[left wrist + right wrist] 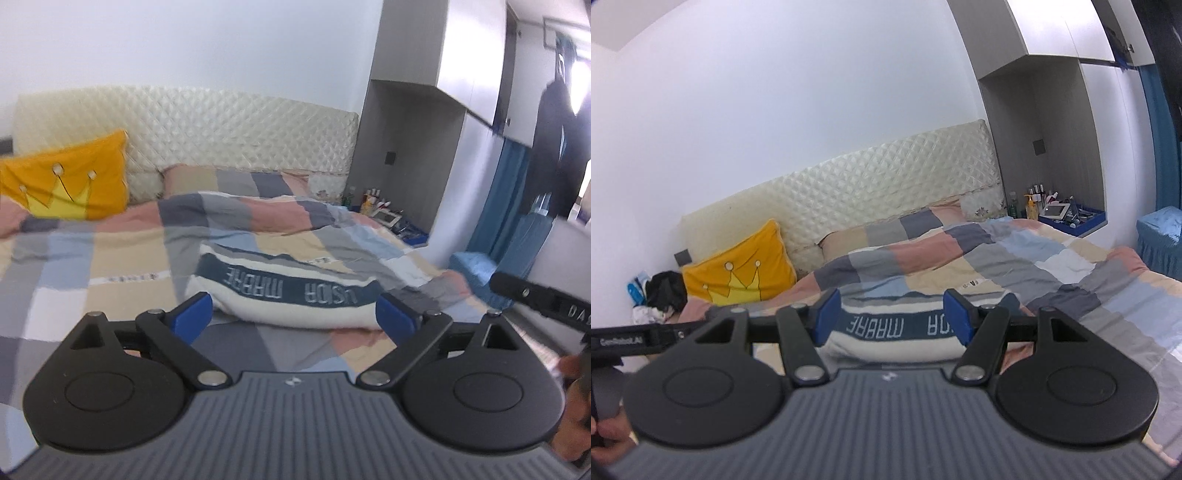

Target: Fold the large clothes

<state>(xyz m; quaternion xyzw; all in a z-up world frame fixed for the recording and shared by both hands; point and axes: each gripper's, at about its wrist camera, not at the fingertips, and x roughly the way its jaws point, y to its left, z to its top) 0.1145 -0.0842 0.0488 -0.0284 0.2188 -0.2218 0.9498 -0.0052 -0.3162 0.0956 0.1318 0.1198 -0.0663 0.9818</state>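
Observation:
A folded cream garment with a dark blue lettered band lies on the checked bedspread. It also shows in the right wrist view. My left gripper is open, its blue pads wide apart, held just in front of the garment and clear of it. My right gripper is open too, its blue pads on either side of the lettered band as seen, a little above the garment's near edge. Neither holds anything.
A yellow crown pillow leans on the quilted headboard at the back left. A rumpled checked duvet lies behind the garment. A grey wardrobe niche with bottles stands at the right. A blue-covered stool is beside the bed.

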